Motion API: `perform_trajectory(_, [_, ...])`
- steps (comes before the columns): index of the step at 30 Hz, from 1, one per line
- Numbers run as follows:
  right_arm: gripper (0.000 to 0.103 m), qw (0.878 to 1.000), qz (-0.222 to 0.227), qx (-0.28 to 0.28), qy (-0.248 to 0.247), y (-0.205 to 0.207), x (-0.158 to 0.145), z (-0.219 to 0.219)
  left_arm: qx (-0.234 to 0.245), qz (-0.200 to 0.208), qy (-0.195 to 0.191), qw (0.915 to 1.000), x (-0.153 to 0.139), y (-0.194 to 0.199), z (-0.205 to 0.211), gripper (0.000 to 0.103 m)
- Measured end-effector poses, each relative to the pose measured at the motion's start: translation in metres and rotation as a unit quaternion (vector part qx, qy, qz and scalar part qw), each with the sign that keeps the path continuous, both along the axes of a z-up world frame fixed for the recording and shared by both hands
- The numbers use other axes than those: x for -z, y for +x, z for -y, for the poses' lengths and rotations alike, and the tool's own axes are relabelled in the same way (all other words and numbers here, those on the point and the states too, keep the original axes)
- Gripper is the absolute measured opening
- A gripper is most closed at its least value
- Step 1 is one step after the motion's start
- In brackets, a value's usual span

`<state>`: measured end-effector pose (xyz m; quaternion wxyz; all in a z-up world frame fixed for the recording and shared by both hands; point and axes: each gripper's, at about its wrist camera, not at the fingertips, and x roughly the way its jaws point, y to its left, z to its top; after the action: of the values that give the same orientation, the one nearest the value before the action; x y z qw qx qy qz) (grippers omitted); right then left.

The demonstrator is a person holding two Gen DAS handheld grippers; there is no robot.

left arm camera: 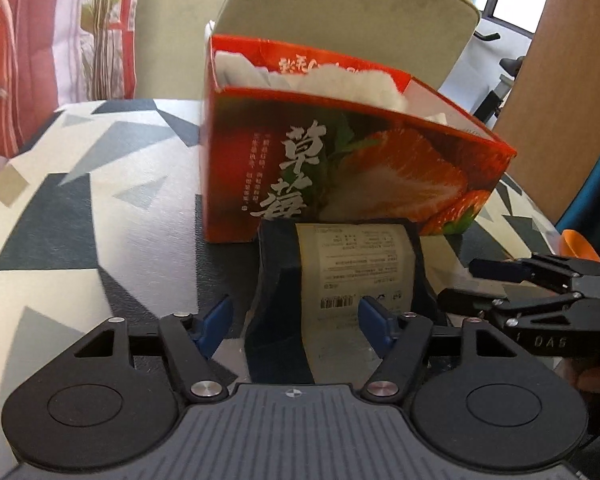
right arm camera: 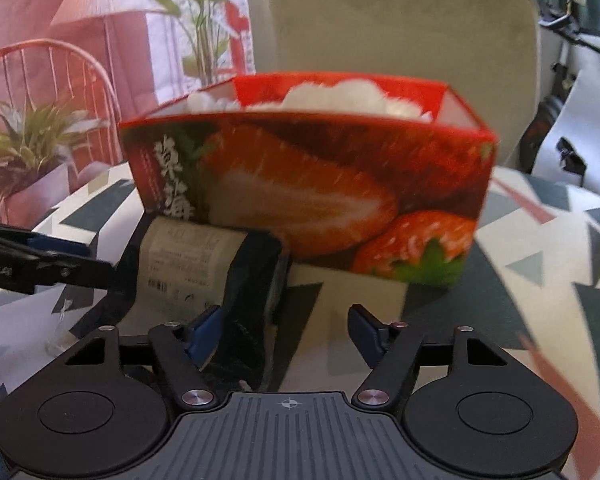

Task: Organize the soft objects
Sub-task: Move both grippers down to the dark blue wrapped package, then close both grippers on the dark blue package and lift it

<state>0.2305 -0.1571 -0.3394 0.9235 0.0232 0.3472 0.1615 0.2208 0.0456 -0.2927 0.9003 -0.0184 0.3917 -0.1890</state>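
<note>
Item: dark soft packet [left arm camera: 336,292], light, limp, labelled | Hold: its two ends | Left tool [left arm camera: 296,320], right tool [right arm camera: 286,330]: spread, not pinching.

place: home dining area | cues: upholstered chair [right arm camera: 400,36]; patterned tablecloth [left arm camera: 80,200]; potted plant [right arm camera: 28,152]

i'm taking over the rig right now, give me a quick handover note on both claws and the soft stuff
Left claw: part open around the dark packaged item with the printed label; its pads do not clearly press it, so treat it as not gripped.
Right claw: part open at the same package's other end, one finger at its dark edge, no firm hold visible.
Things: the package lies on the patterned table, against the front of the strawberry box.
Done: white soft stuff already sits in the box.
Left: probably close on the package, lift it, place it in the box.
</note>
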Motion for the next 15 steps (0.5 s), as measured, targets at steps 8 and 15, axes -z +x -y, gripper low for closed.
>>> perform_trajectory(8, [0.056, 0.999, -0.018, -0.033, 0.018, 0.016, 0.011, -0.011, 0.002, -0.022, -0.029, 0.9993, 0.015, 0.023, -0.001, 0.058])
perform_trajectory(15, [0.046, 0.997, -0.030, -0.067, 0.012, 0.025, 0.016, -0.016, 0.013, -0.036, -0.034, 0.9987, 0.024, 0.028, 0.004, 0.056])
